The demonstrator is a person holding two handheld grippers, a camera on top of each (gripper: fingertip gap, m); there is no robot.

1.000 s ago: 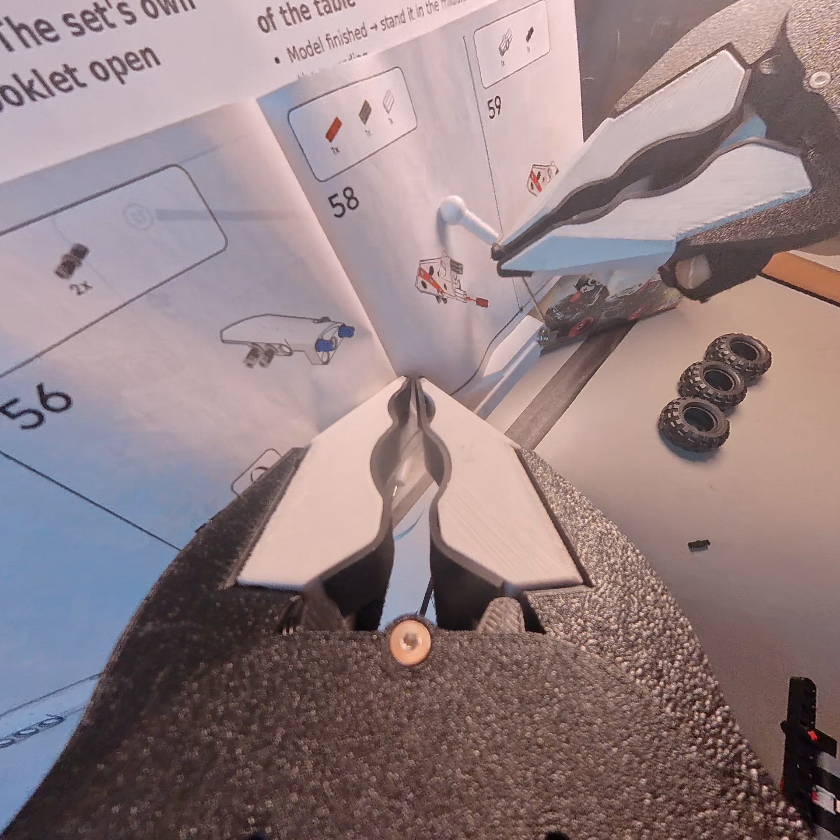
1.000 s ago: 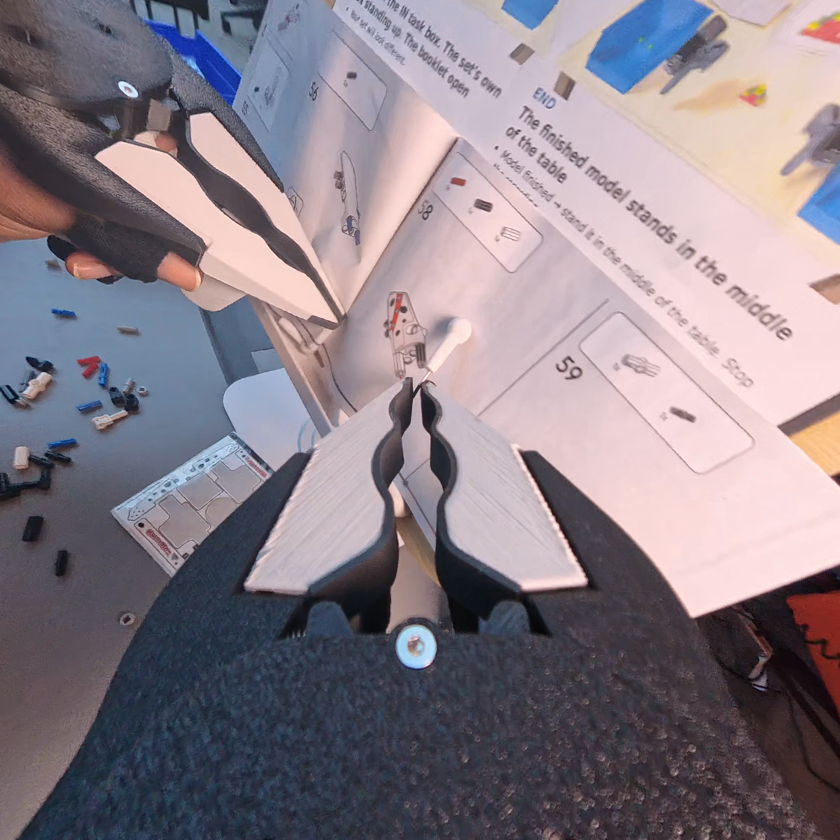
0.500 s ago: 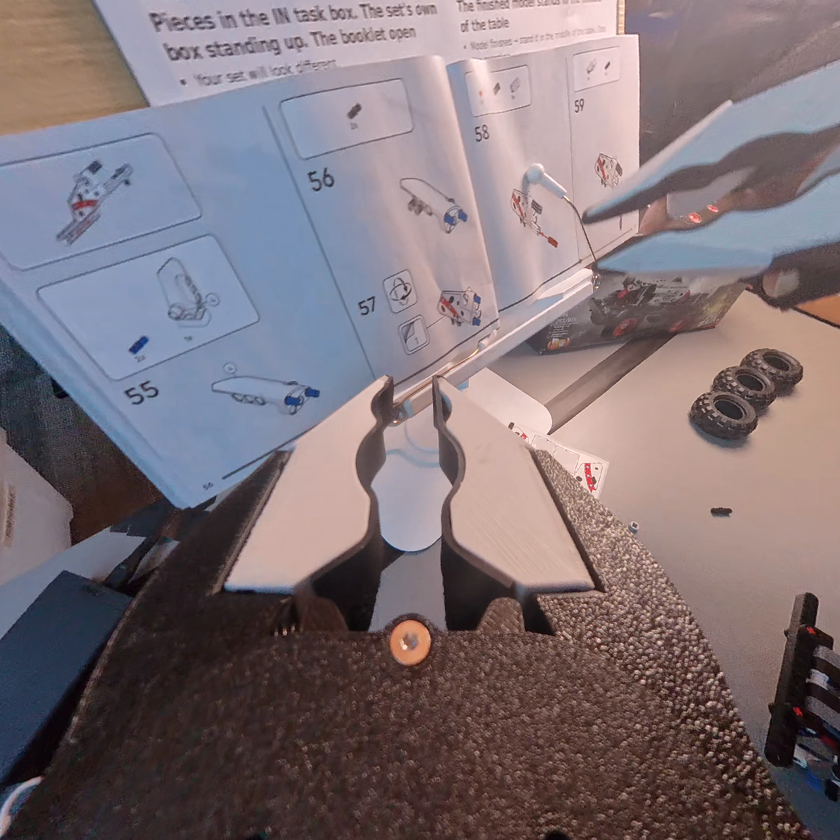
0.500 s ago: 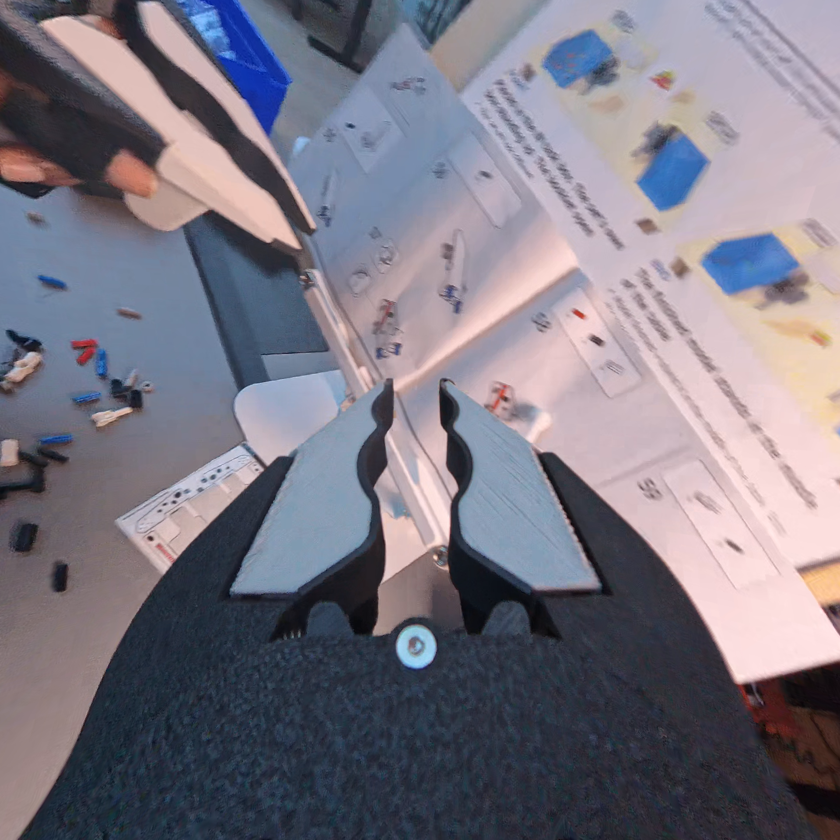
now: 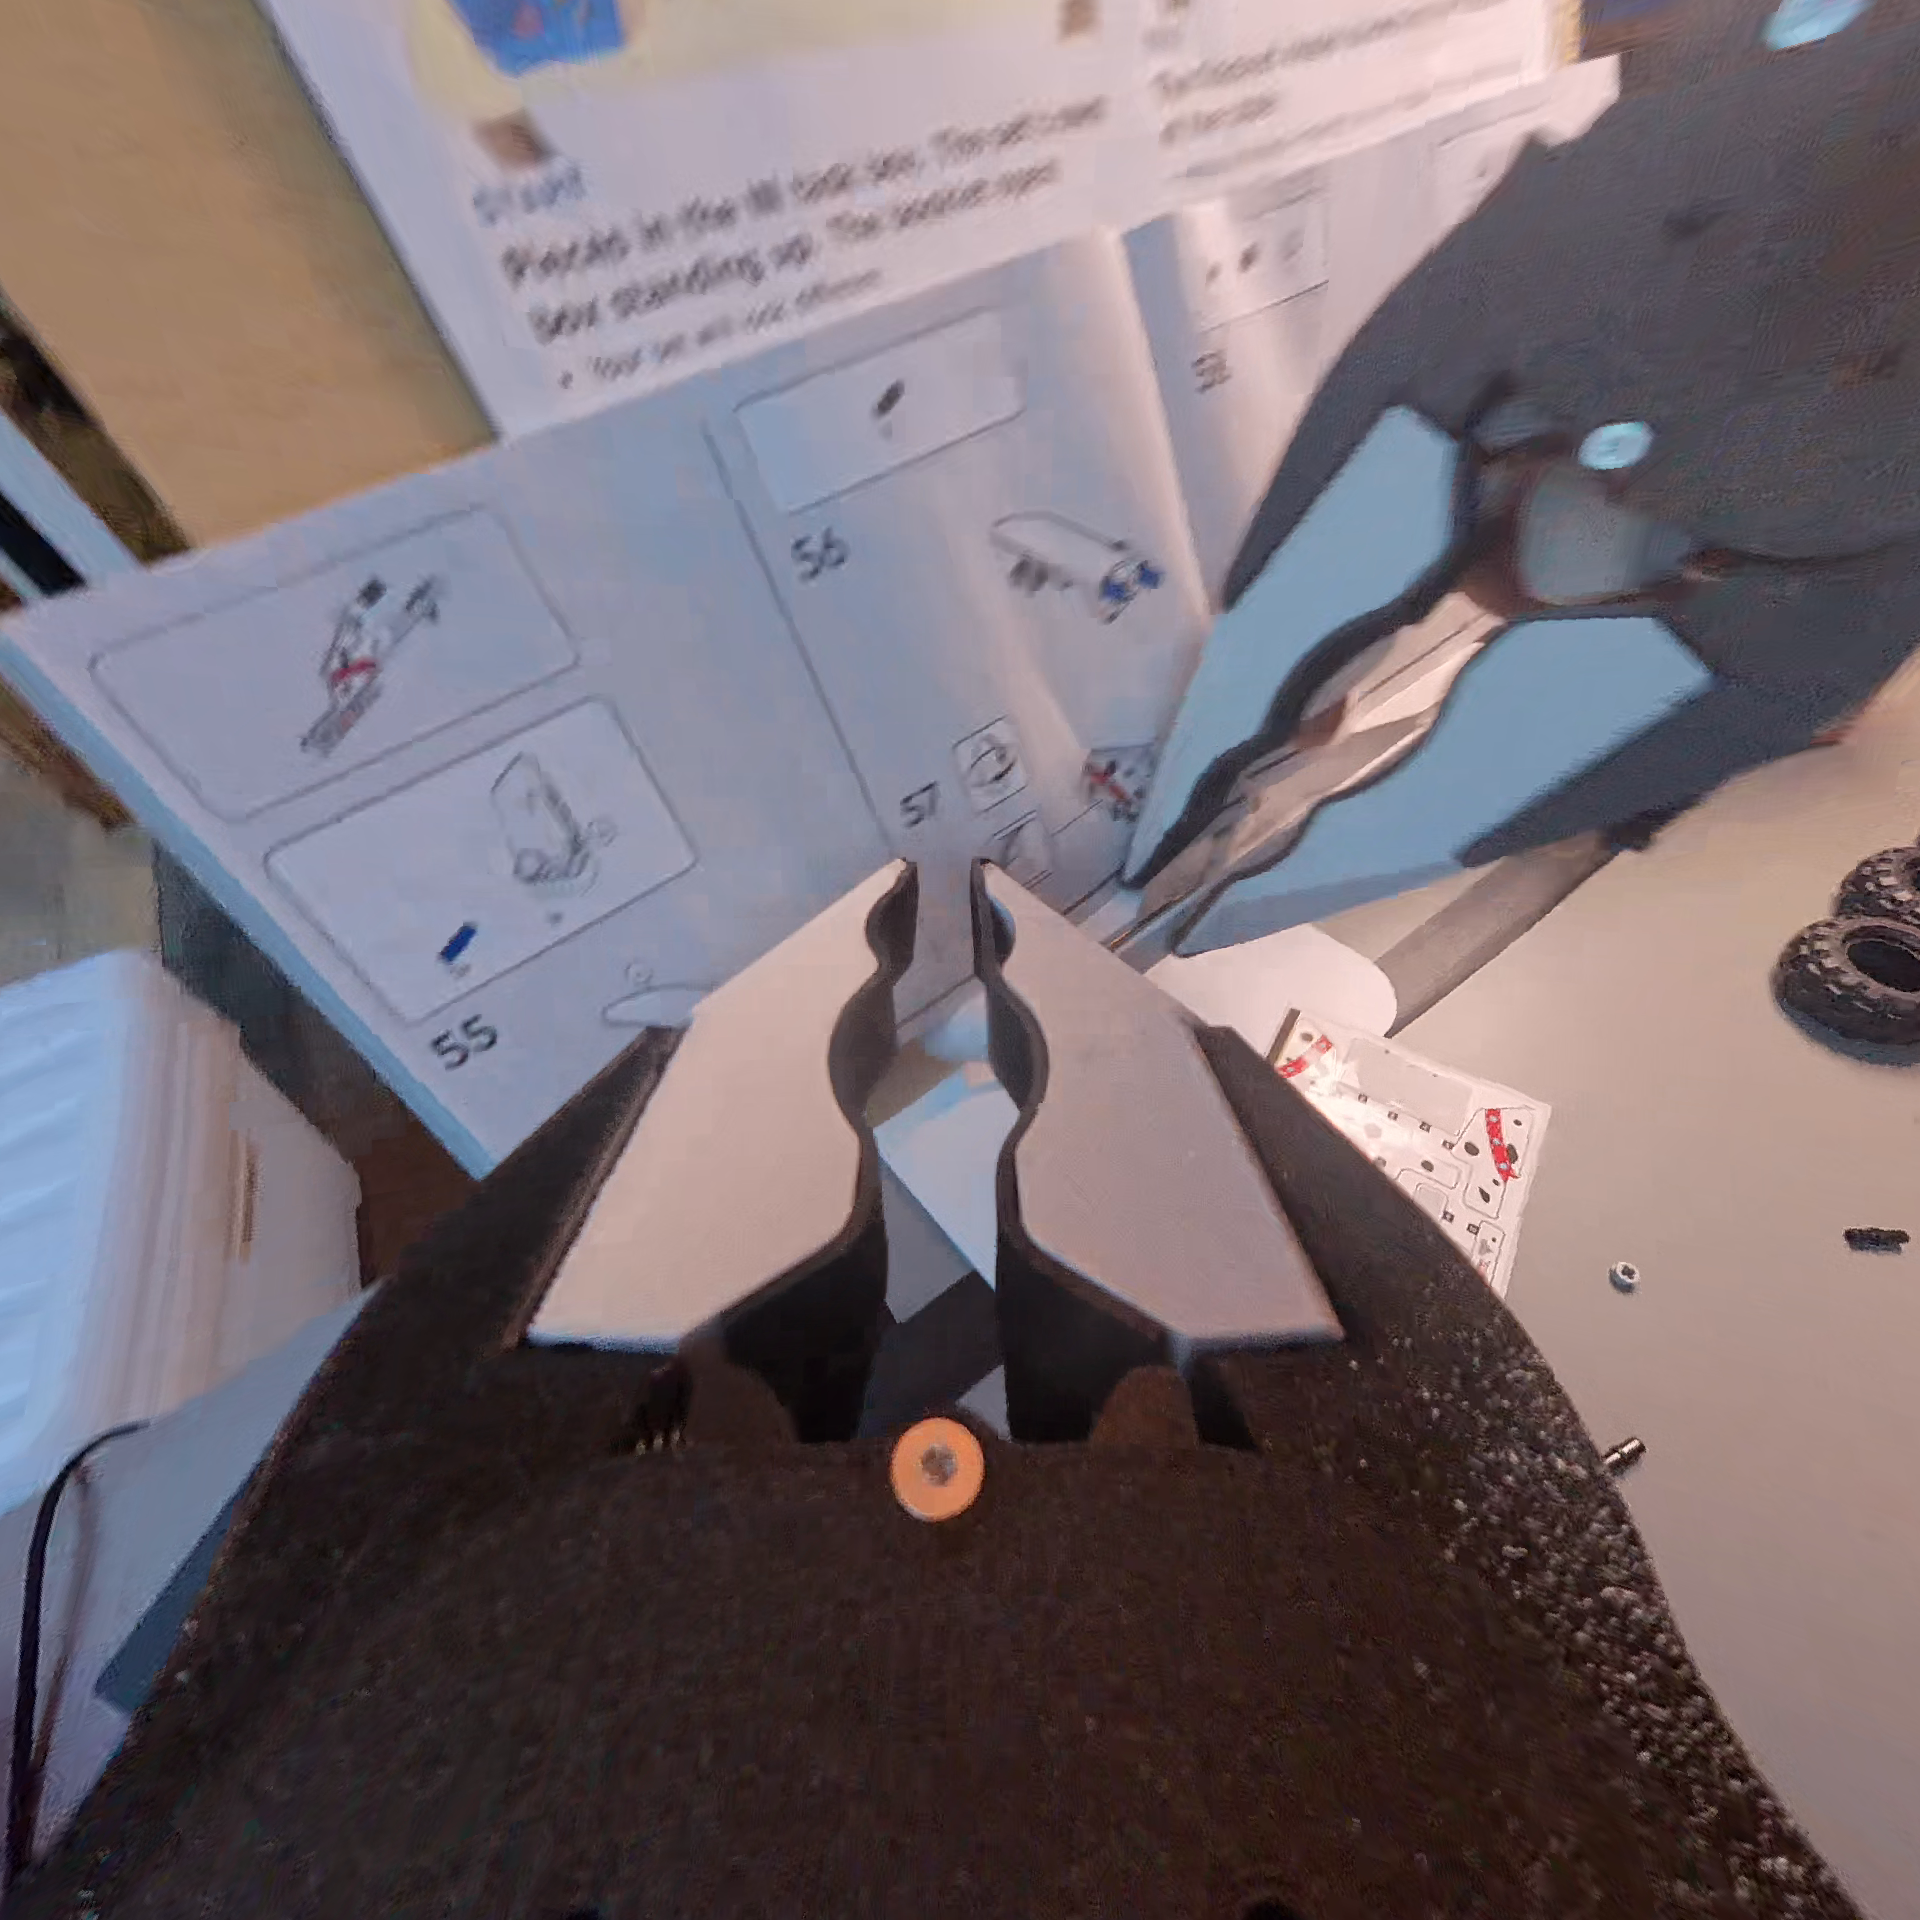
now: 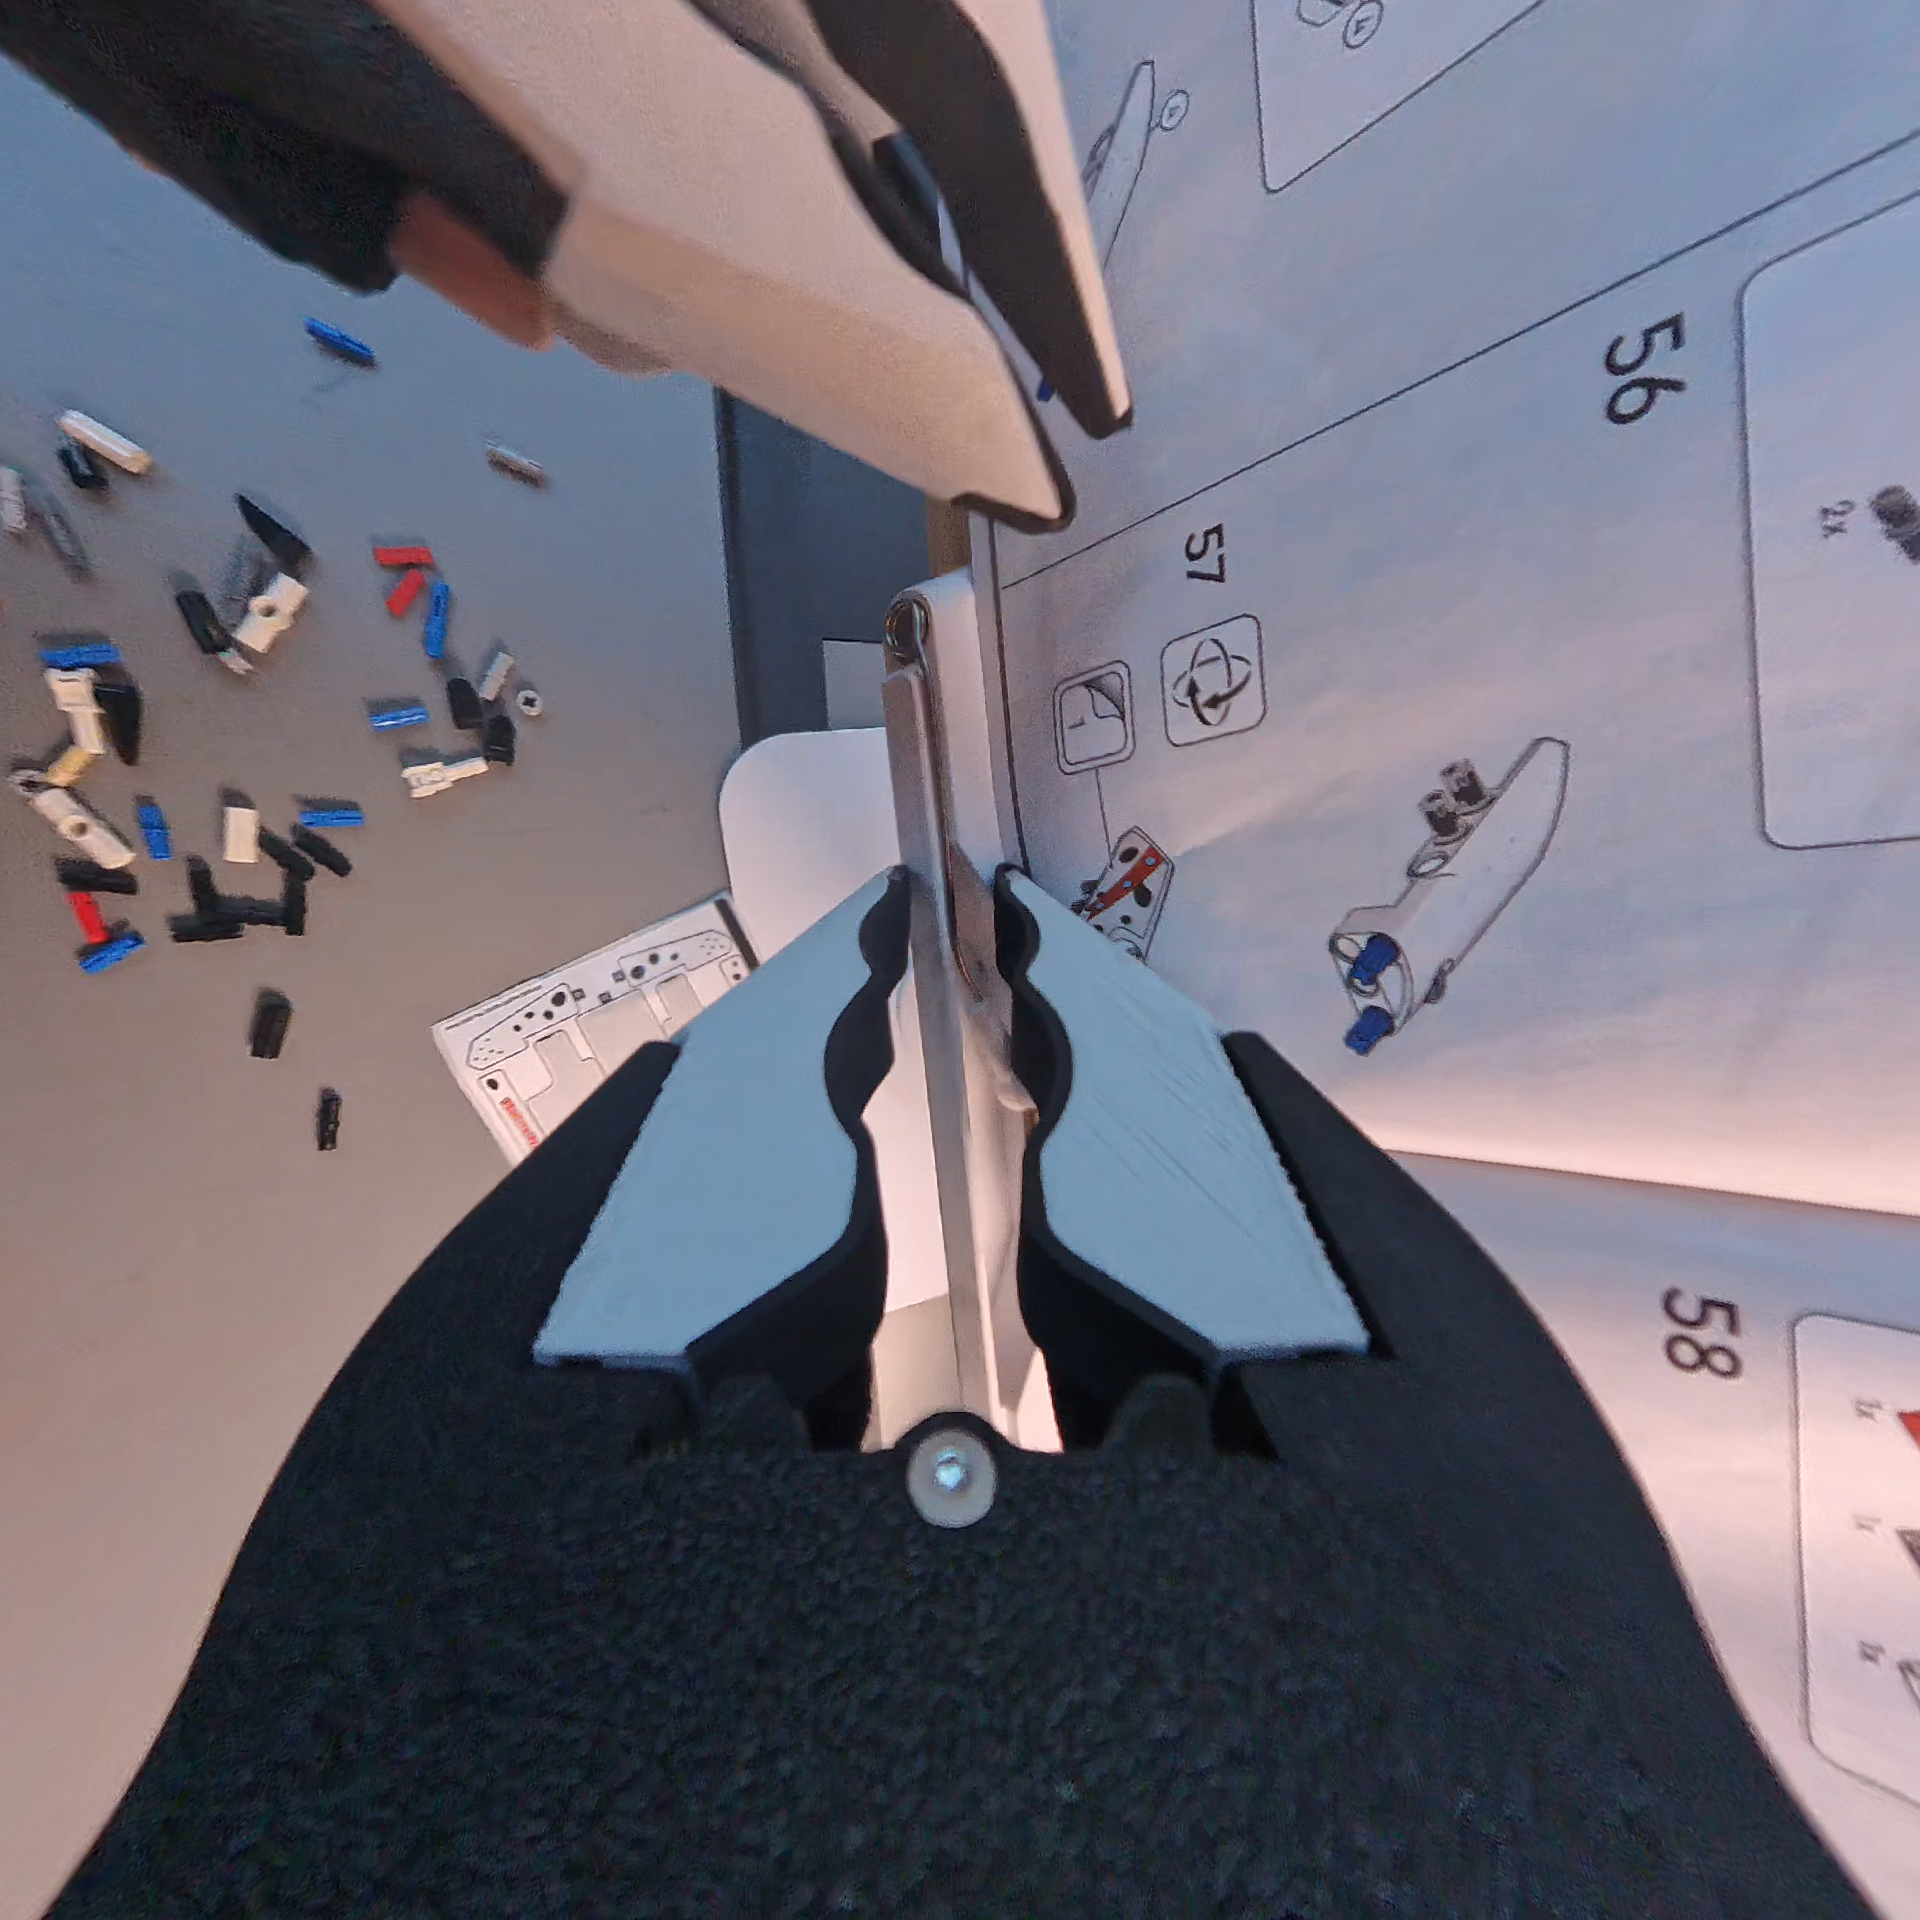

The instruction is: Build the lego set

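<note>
A: Where are we holding the left gripper?

B: We are holding it at the lower edge of the open instruction booklet, which is standing upright on a white stand at the back of the grey table. Its jaws are standing narrowly apart, and a strip of page is showing through the gap. We cannot tell whether they are touching the paper.

A: And the right gripper?

B: We are pointing it along the metal page-holder bar at the foot of the stand. The bar is running between the jaws, which are set narrow around it; contact is not clear. In the left wrist view the right gripper is showing just beside the left one, blurred.

A: Where are the set's parts lying?

B: Loose bricks in black, white, blue and red are lying scattered on the table, well apart from both grippers, to the left in the right wrist view. Black tyres are sitting at the right edge of the left wrist view. A sticker sheet is lying flat beside the foot of the stand.

A: Anything behind the booklet?

B: A printed sheet is standing behind it, blurred.
</note>
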